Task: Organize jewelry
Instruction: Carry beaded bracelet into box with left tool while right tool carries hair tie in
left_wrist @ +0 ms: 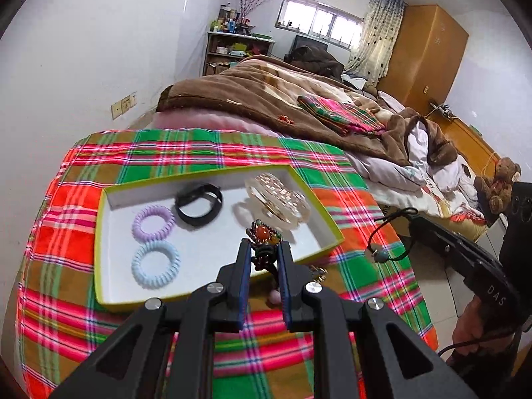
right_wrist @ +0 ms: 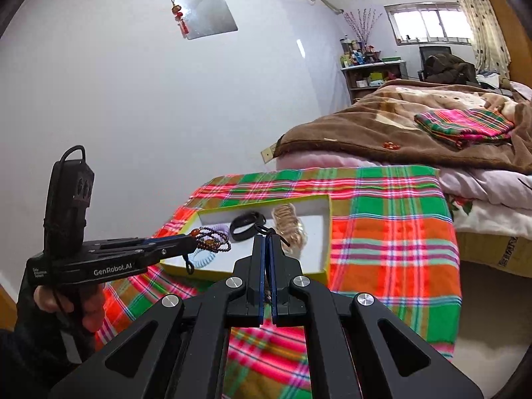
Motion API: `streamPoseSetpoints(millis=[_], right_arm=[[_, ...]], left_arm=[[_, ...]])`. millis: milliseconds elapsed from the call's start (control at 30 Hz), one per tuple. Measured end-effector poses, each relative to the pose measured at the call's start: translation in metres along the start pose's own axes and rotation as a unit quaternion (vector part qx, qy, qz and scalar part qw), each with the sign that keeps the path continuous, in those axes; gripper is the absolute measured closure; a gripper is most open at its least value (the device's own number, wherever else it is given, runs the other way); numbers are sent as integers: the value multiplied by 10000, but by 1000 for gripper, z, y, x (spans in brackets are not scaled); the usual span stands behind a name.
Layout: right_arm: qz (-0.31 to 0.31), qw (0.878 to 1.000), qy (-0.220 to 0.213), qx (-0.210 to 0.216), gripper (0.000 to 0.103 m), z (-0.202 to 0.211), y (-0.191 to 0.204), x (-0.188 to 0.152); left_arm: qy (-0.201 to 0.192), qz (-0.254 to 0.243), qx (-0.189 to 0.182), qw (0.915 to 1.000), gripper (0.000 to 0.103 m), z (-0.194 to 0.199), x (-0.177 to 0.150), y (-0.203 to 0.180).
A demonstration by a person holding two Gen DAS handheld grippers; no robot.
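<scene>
A white tray with a yellow-green rim (left_wrist: 105, 206) (right_wrist: 327, 232) lies on the plaid cloth. In it are a purple coil hair tie (left_wrist: 153, 222), a blue coil hair tie (left_wrist: 155, 264) (right_wrist: 202, 259), a black band (left_wrist: 199, 206) (right_wrist: 246, 226) and clear-and-gold bangles (left_wrist: 277, 199) (right_wrist: 286, 222). My left gripper (left_wrist: 264, 244) (right_wrist: 190, 243) hangs over the tray's near edge, shut on a dark beaded bracelet with an orange stone (left_wrist: 262, 234) (right_wrist: 212, 241). My right gripper (right_wrist: 267, 237) (left_wrist: 415, 221) is shut on a black cord bracelet (right_wrist: 266, 231) whose blue bead (left_wrist: 379, 253) dangles right of the tray.
The plaid cloth (left_wrist: 186, 153) (right_wrist: 392, 226) covers a small table against the white wall. Behind it is a bed with a brown blanket (left_wrist: 252, 99) and a folded plaid cloth (left_wrist: 339, 113). A teddy bear (left_wrist: 498, 183) sits far right. A hand (right_wrist: 66, 302) holds each gripper.
</scene>
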State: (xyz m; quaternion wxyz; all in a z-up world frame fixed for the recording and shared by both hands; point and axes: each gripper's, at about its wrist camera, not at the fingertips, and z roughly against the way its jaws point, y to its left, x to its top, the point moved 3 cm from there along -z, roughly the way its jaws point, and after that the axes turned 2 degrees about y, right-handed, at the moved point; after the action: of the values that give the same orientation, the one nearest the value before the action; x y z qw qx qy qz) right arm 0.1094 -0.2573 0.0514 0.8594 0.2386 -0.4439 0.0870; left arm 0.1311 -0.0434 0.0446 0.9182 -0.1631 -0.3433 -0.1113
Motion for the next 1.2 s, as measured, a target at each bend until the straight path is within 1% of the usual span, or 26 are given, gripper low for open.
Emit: streamPoseSetpoints(millis=[100,467,867,1033,1200], right_arm=[[20,10000,67,34,101,-13,4,6],[3,9993,345,147,101,-62,16,14],[93,9966,781,234,101,-110,32,6],[157,9953,939,150,101,-126,36,-1],[398,9938,1042,12,101,-137,43,-7]], left_arm=[[9,-34,43,10000,86,-3,7,9],[108,136,80,9998,86,-21,23,48],[306,224,25,9993,86,-41,18,76],[404,299,-2,9987,86,-50,14,85],[479,273,79,9984,86,-56,11,90]])
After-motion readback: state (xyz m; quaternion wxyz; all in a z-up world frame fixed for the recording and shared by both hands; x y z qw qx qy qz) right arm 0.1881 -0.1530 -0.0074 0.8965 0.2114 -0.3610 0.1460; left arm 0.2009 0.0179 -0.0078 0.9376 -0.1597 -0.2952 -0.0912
